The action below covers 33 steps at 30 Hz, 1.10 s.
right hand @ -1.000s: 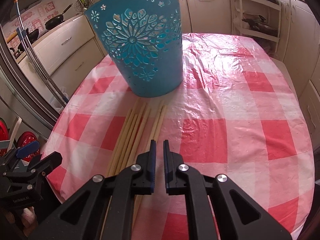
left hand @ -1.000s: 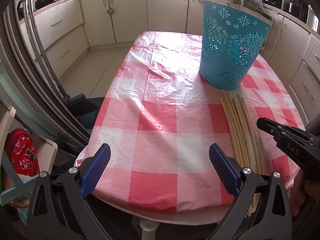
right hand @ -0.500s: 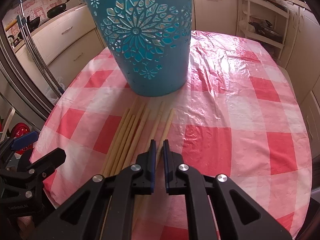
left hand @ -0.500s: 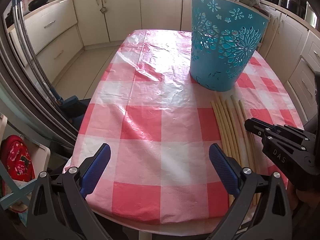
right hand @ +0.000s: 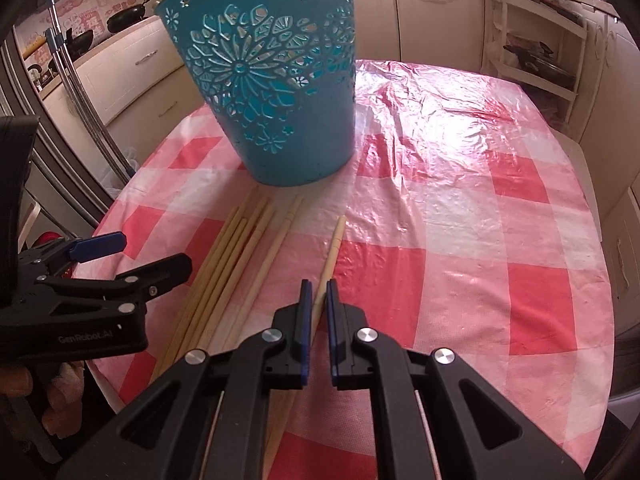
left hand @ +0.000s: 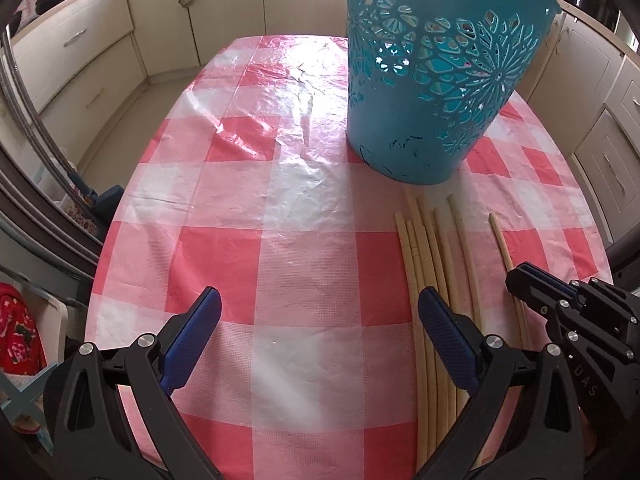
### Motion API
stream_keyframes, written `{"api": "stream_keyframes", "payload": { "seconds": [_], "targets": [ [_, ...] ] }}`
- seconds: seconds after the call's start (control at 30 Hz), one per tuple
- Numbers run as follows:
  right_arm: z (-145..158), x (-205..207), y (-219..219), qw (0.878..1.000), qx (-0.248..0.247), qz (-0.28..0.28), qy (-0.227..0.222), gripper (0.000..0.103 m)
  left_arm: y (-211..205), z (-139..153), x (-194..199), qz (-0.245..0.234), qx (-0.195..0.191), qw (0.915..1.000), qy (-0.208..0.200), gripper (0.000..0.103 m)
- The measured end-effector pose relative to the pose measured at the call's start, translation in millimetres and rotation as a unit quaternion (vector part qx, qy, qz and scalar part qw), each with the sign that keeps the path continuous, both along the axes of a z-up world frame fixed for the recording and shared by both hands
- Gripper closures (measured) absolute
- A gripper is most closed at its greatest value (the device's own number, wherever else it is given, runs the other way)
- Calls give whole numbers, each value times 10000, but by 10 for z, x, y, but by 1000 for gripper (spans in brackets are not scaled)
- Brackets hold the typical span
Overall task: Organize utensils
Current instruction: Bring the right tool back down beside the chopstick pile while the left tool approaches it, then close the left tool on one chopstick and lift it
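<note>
Chopsticks [left hand: 430, 280] bundled on the checkered tablecloth [left hand: 240, 272] just in front of the teal cutout basket [left hand: 432, 80], one stray lying apart to the right. Left gripper [left hand: 318, 330] spread wide, holding nothing.

Right gripper [right hand: 316, 312] nearly closed around that stray chopstick [right hand: 330, 256]. Best to pinch firmly mid-shaft, lift tip-first, drop into basket.

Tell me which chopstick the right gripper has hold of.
The lone chopstick lying apart to the right of the bundle; it runs between the right gripper fingers.
</note>
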State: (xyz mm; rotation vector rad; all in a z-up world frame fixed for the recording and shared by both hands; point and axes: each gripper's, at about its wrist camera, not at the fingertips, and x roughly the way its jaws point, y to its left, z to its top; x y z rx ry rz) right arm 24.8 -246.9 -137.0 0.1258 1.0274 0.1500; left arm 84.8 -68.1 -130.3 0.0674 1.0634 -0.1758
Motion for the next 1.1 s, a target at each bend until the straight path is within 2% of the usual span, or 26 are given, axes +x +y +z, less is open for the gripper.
{"api": "stream_keyframes", "payload": {
  "seconds": [0.27,0.4,0.47,0.57,0.67,0.73,0.8,0.83,0.97,1.03,1.1],
  "targets": [
    [-2,-25,-54,9997,231,-10,-52,95,-122,-85,9,-39,282,9996,33,8],
    [-2,-18,-77,9995,325,-23,-53,95,-152,-78,29,-73,271,9996,37,9],
    [-1,-16,-86,9993,356,-38,-64,95,-175,-68,32,-146,261,9996,-10,12],
    [-3,-12,-109,9992,392,-77,-84,95,-208,-33,20,-251,225,9994,-105,27],
    [-4,-11,-127,9990,411,-109,-104,95,-235,-1,-3,-412,187,9988,-212,45],
    [-4,-12,-125,9991,403,-116,-116,95,-249,25,-14,-536,153,9981,-269,65],
    [-5,-14,-124,9990,405,-126,-121,95,-255,50,16,-636,152,9975,-279,79],
    [-5,-14,-127,9990,409,-130,-123,95,-249,57,20,-690,145,9972,-261,83],
    [-7,-14,-122,9990,400,-142,-135,95,-218,70,53,-907,255,9955,-137,83],
    [-6,-13,-114,9991,363,-142,-153,95,-208,79,89,-827,407,9957,-87,71],
    [-6,-12,-101,9993,315,-133,-174,95,-165,78,113,-737,283,9969,-32,71]
  ]
}}
